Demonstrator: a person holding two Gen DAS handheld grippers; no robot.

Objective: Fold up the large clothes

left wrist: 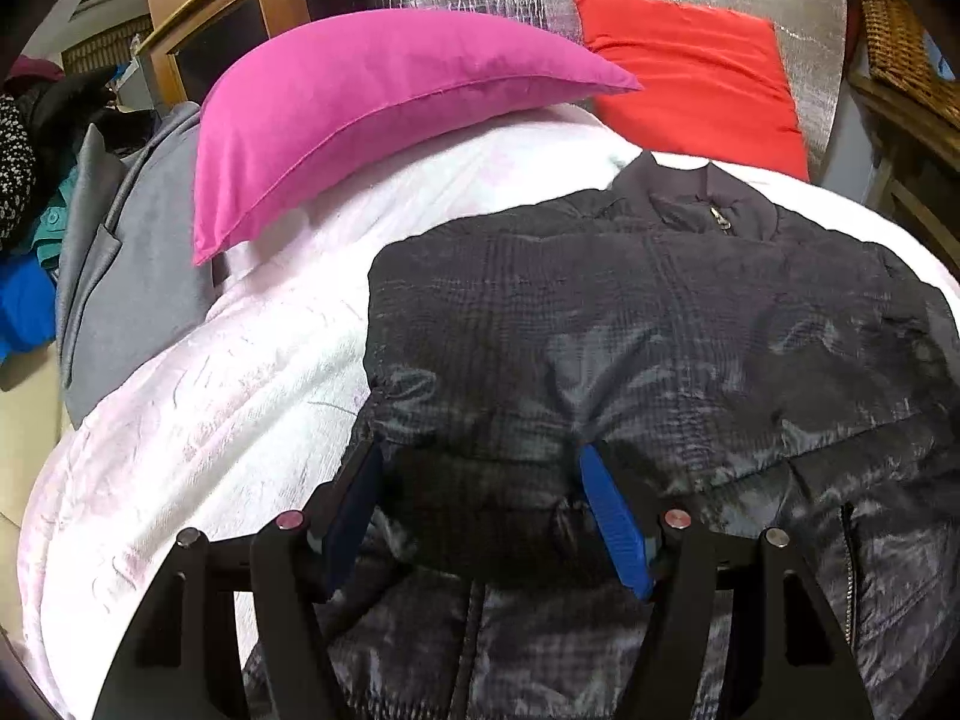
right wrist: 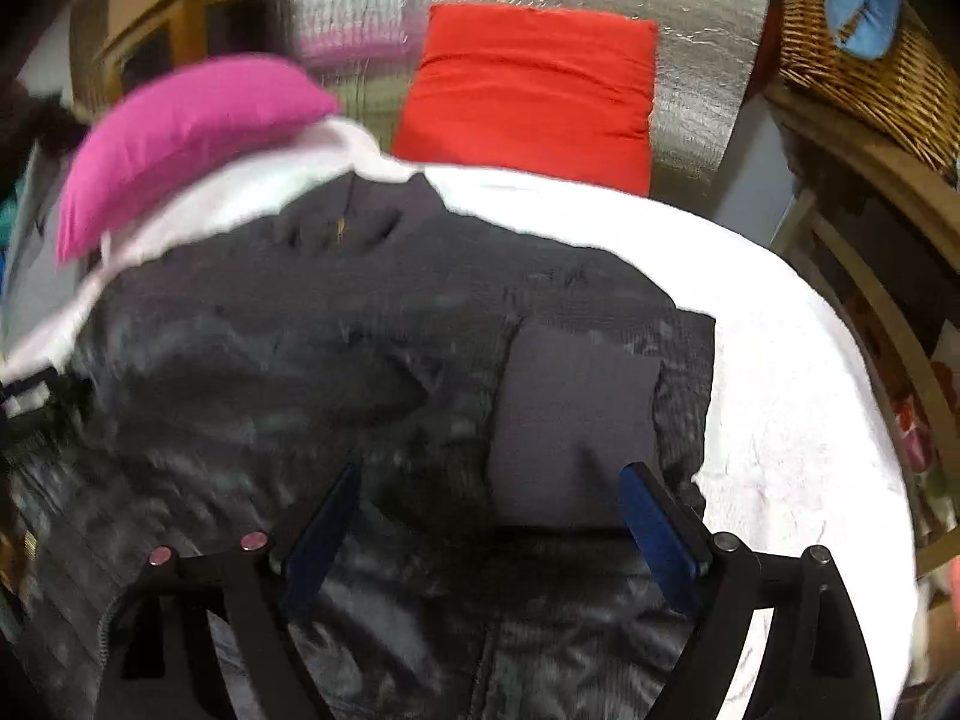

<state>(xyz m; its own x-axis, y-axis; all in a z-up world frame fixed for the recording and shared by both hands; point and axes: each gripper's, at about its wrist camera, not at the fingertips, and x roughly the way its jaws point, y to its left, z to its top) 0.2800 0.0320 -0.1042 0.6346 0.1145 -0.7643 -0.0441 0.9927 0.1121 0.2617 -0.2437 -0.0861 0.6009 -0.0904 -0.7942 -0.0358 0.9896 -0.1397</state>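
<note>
The dark jacket lies spread on a white blanket, directly ahead of and under both sets of jaws. Its collar and zip pull are at the far end from the jaws, the hem end passes beneath them, so its long axis runs straight away from both grippers, collar pointing toward the pillows.

Left gripper: jaws stand wide apart, with a raised fold of jacket fabric bunched in the gap between the blue pads. They press into or sit around the cloth but do not pinch it. Right gripper: jaws likewise spread wide, and a flat grey sleeve end lies just ahead of and partly between them, closer to the right-hand finger. Nothing is clamped; that view is blurred, so contact is hard to judge.

By my reading, the sleeves already look laid inward over the body, and the step in hand is taking hold of the near part for a lengthwise fold. The next move likely calls for both jaws to close on the fabric, then lift evenly toward the collar.

Beyond the jacket, past the jaws, rest a pink pillow to the left and a red pillow further back.
</note>
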